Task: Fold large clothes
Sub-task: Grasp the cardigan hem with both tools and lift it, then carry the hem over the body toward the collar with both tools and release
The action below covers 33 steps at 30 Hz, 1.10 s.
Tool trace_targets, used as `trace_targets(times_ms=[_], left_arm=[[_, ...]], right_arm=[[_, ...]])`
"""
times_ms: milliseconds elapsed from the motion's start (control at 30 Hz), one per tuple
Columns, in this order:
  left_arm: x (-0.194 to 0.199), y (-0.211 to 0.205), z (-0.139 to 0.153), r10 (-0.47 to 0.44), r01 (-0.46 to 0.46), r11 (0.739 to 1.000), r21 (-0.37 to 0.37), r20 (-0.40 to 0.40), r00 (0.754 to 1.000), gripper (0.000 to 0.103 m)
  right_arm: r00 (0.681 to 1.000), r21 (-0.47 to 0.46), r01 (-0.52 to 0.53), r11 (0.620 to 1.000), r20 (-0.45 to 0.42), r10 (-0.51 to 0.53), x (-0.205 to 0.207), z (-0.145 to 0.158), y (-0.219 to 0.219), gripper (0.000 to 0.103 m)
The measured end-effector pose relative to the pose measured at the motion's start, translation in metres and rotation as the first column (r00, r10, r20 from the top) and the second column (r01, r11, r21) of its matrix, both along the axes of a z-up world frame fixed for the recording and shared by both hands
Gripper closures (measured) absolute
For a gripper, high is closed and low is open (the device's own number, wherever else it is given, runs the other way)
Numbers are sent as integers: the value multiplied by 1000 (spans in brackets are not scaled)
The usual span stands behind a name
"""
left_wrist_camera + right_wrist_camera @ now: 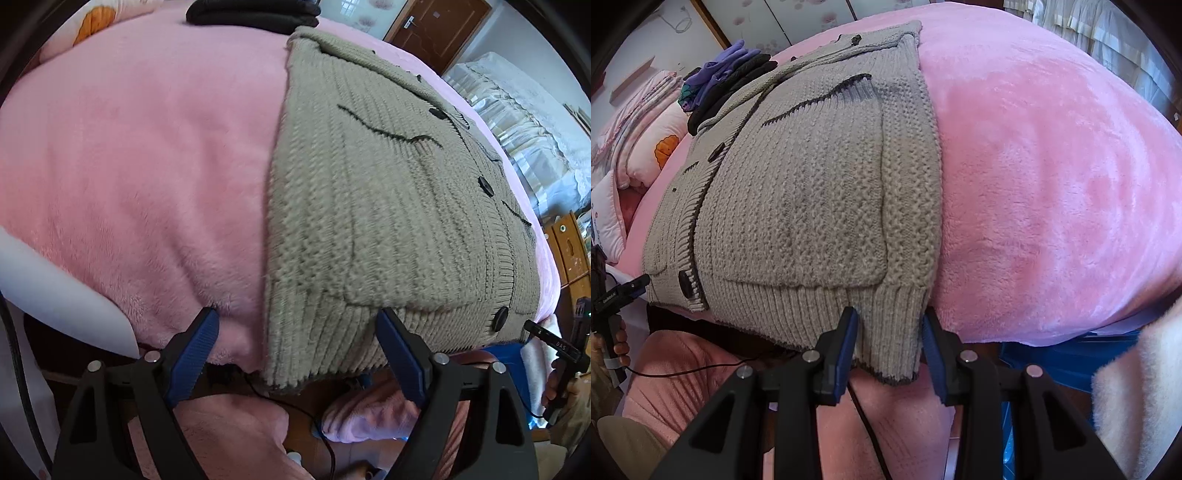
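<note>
Grey-beige knitted cardigan (388, 206) spread flat on a bed under a pink plush blanket (129, 177), ribbed hem hanging over the near edge. Sides already folded inward, so a narrow rectangle; dark buttons down the placket, one large button (500, 318) at the hem corner. Patch pocket with dark-trimmed opening facing up.

Left tongs (299, 332) spread wide, straddling the hem's left corner: one blue pad (192, 354) over the pink blanket, the other over the knit ribbing, neither pressing on cloth.

Right tongs (890, 332) partly spread, bracketing the hem's right corner (886, 332); knit lying between the blue pads, left pad close against the ribbing, right pad (934, 354) just beside the cardigan's edge, no clear pinch visible.

At the bed's far end, a pile of dark and purple clothes (727, 77) just beyond the collar, and a floral pillow (665, 147) near it. Below the bed edge, pink-clad knees and a thin black cable (701, 367).
</note>
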<state>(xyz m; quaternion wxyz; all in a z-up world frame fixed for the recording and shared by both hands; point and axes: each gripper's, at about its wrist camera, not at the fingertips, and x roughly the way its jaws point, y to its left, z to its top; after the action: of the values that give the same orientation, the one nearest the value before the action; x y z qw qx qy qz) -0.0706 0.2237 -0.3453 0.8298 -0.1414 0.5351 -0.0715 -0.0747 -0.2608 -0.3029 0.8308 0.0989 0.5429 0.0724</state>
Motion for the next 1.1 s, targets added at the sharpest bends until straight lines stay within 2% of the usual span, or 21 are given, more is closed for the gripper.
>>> trace_targets(times_ms=[67, 133, 200, 300, 400, 533, 600, 667, 700, 767, 833, 933, 1000, 1100], left_arm=[[-1, 1, 0, -2, 2, 1000, 0, 7, 1000, 24], [-2, -2, 2, -21, 21, 1000, -11, 21, 1000, 33], [-1, -6, 2, -43, 43, 999, -11, 24, 999, 36], [1, -12, 1, -62, 63, 998, -9, 19, 998, 43], [3, -13, -1, -64, 64, 998, -18, 7, 998, 43], [10, -15, -5, -55, 55, 998, -27, -7, 998, 40], [12, -20, -5, -58, 58, 998, -6, -6, 998, 40], [12, -25, -4, -77, 77, 997, 14, -2, 997, 54], [12, -28, -4, -90, 90, 996, 21, -7, 996, 70], [12, -34, -2, -103, 104, 993, 53, -15, 995, 83], [14, -42, 2, -108, 110, 990, 90, -34, 994, 88], [14, -43, 13, -103, 107, 990, 95, -47, 994, 91], [14, -40, 23, -89, 91, 994, 62, -47, 995, 92], [11, -30, 47, -45, 44, 999, -30, -23, 999, 92]], right_arm=[[1000, -8, -12, 1000, 3, 12, -2, 0, 1, 67], [1000, -8, -26, 1000, 3, 26, -2, 1, 4, 67], [999, 1, -37, 999, 8, 37, -3, 3, 7, 67], [997, 30, -73, 997, 8, 73, -3, 6, 13, 71], [994, 31, -107, 994, 11, 107, -1, 7, 22, 75], [994, 17, -112, 994, 3, 112, 5, 5, 26, 75], [994, 26, -107, 994, 2, 107, 6, 3, 25, 75], [995, 38, -100, 994, 4, 100, 8, 2, 24, 82], [995, 35, -99, 994, 2, 99, 8, 2, 25, 85], [994, 29, -108, 994, 9, 107, 8, 5, 26, 89], [992, -1, -127, 992, 24, 127, 4, 10, 28, 90], [986, -18, -154, 988, 70, 155, -4, 27, 28, 91], [982, -7, -155, 988, 107, 154, -10, 41, 23, 91], [976, 44, -147, 988, 171, 138, -16, 67, 15, 91]])
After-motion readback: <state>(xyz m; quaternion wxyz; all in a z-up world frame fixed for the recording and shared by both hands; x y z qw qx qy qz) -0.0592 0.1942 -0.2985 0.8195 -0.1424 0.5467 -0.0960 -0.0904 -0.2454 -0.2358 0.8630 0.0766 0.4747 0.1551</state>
